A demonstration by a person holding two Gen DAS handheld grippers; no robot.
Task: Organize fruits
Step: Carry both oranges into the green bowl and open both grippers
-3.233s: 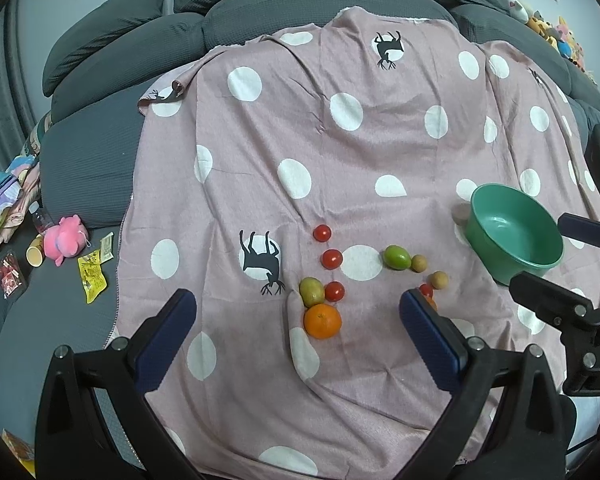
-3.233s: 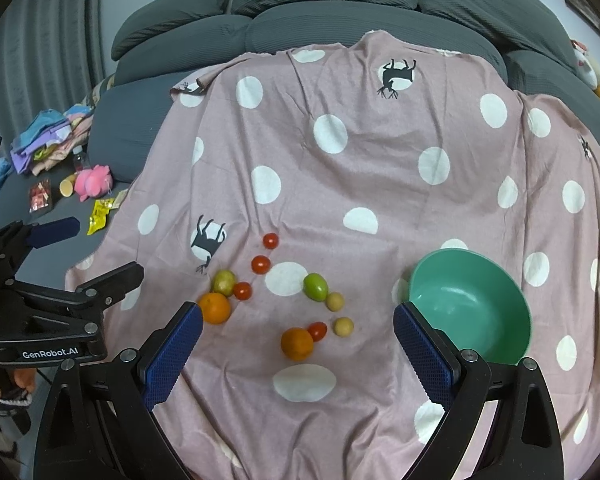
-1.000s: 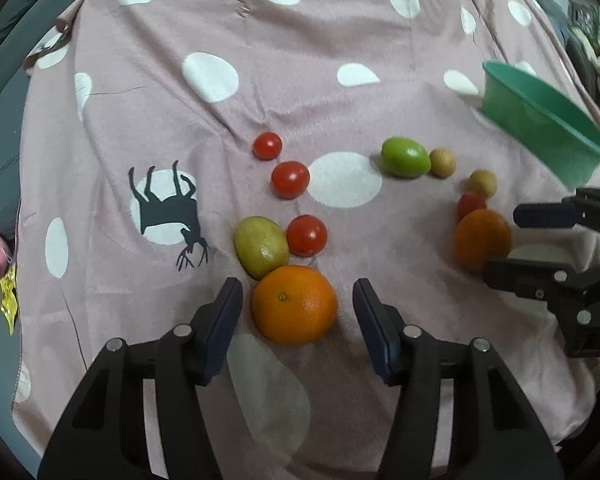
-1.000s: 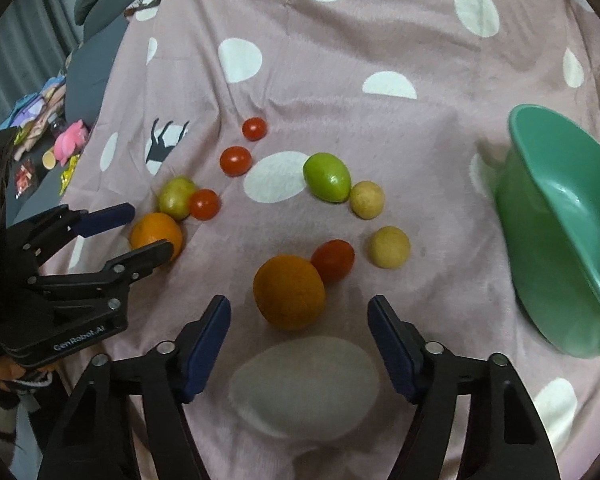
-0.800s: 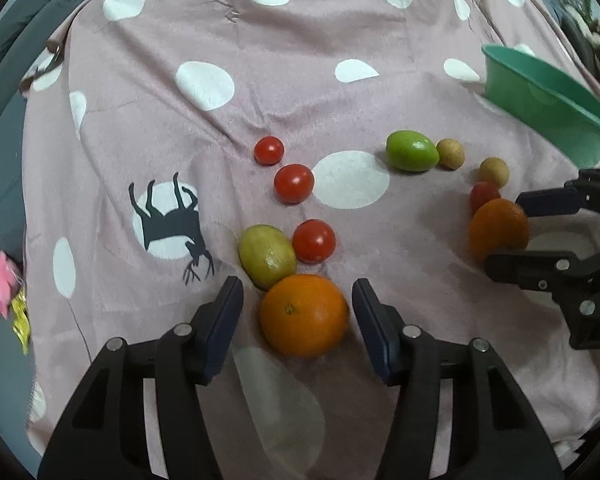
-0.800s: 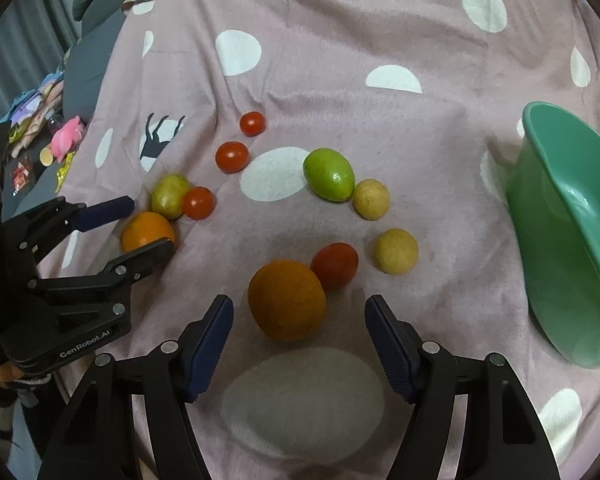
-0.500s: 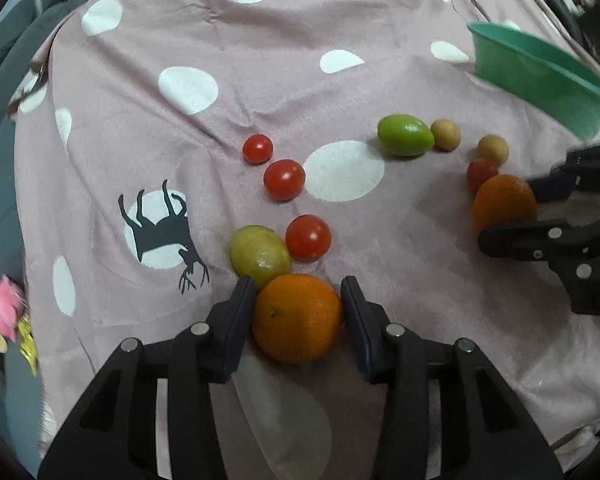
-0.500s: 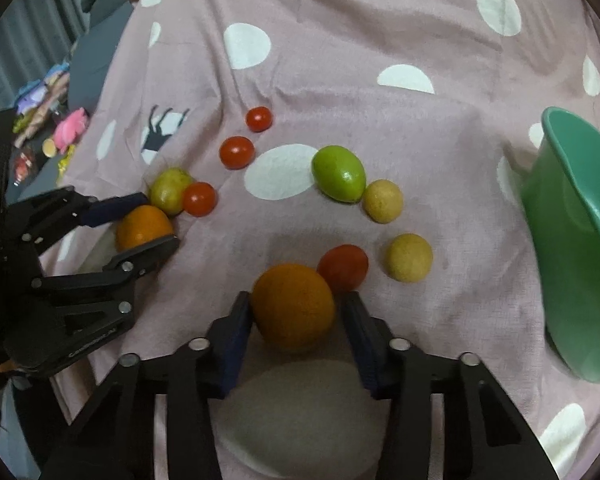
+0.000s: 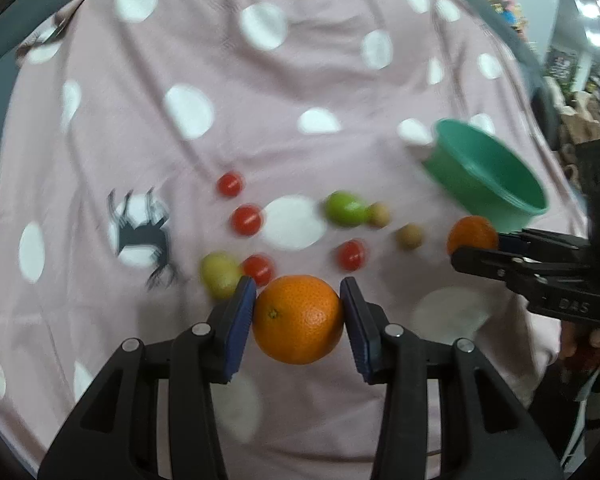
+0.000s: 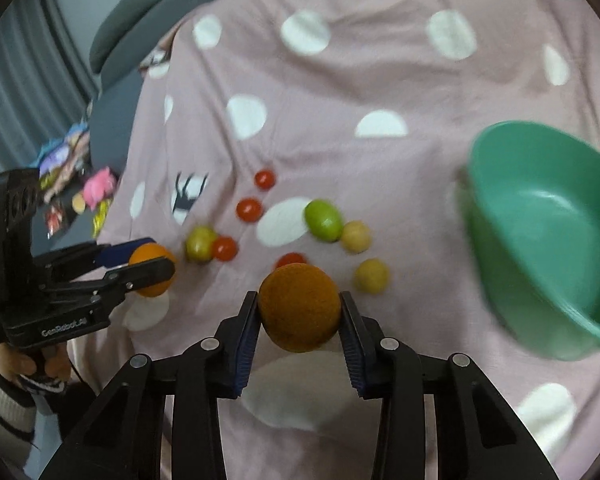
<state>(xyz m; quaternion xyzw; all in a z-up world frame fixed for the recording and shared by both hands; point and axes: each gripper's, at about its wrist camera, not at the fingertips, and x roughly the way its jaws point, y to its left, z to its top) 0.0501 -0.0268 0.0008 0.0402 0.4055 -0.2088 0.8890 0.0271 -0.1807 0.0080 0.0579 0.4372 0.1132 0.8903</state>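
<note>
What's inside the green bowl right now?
Nothing shows in the green bowl: its visible inner wall is bare in the right wrist view. The near rim hides part of the bottom, and the frame is blurred.

I am gripping a bright orange fruit between my left claw's blue pads; my right is holding a duller, brownish-orange one. Beyond them a pink cloth with white dots and a black deer print is carrying red tomatoes, a green lime, and yellowish fruits beside a teal-green bowl.
</note>
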